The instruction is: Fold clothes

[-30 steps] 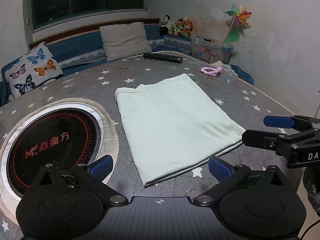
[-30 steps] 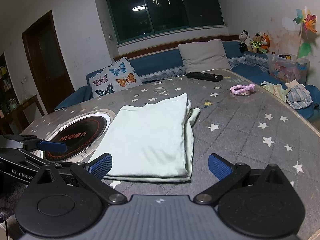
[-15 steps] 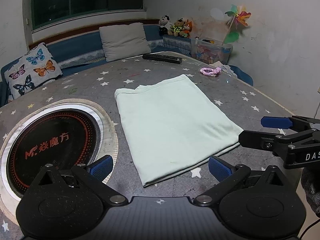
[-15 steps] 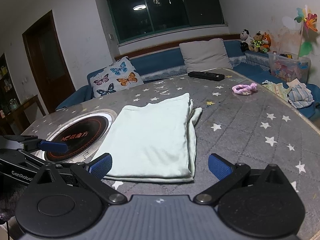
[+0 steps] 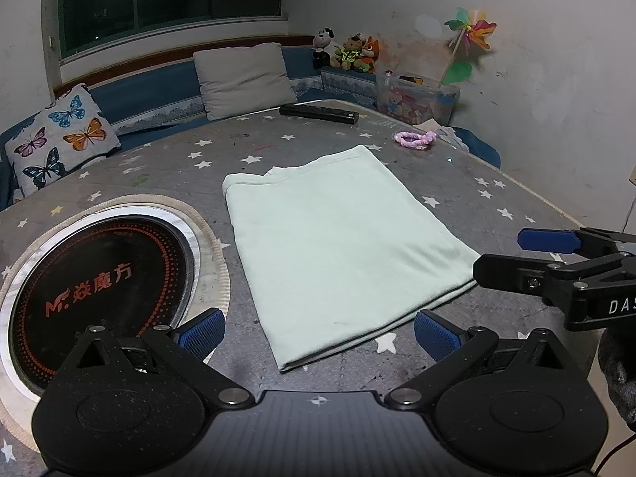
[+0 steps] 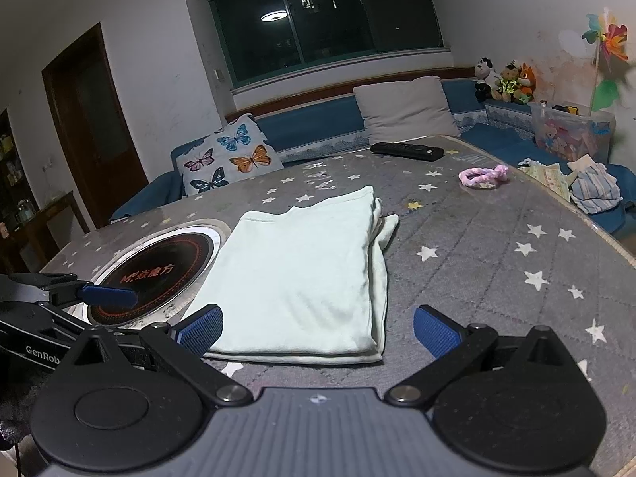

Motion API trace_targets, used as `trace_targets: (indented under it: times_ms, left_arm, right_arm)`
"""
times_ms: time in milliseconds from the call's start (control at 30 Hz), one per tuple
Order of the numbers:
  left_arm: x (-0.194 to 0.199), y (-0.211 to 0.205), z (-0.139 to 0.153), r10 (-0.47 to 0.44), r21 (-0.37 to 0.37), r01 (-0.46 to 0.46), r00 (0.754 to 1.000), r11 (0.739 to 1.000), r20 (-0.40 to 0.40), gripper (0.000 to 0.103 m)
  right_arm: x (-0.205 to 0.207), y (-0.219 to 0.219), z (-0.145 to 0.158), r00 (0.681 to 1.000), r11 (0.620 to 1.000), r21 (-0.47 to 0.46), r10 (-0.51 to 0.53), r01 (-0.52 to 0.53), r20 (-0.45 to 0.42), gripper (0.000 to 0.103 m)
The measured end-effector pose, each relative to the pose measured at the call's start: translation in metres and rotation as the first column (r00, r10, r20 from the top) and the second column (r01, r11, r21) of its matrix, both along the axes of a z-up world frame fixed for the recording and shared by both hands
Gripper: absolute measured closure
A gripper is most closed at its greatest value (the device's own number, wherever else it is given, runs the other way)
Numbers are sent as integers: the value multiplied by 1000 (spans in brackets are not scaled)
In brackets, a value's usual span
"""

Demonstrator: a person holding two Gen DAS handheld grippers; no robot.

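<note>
Both grippers are hovering wide apart and empty, left gripper (image 5: 320, 328) and right gripper (image 6: 318, 328), the pale green garment (image 5: 338, 238) lying folded mid-frame; probably needing another fold, gripping its near edge.

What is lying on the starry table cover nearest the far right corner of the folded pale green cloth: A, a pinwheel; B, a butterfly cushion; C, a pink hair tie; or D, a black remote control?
C: the pink hair tie lies on the table cover just past the folded cloth's far right corner, while the black remote sits farther back near the table's far edge.
</note>
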State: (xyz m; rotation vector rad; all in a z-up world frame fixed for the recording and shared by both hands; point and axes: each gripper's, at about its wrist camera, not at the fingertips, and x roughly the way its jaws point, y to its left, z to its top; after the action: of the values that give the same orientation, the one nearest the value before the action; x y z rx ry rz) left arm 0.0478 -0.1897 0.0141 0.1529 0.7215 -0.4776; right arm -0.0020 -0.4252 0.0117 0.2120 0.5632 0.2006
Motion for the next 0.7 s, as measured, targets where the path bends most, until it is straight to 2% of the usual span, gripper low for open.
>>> trace_targets:
  times_ms: [700]
  left_arm:
    - [10,10,-6,25,-14,-26,999,1000,-27,0]
  right_arm:
    - [2,1,-3,999,1000,-3,-29,29,-15,0]
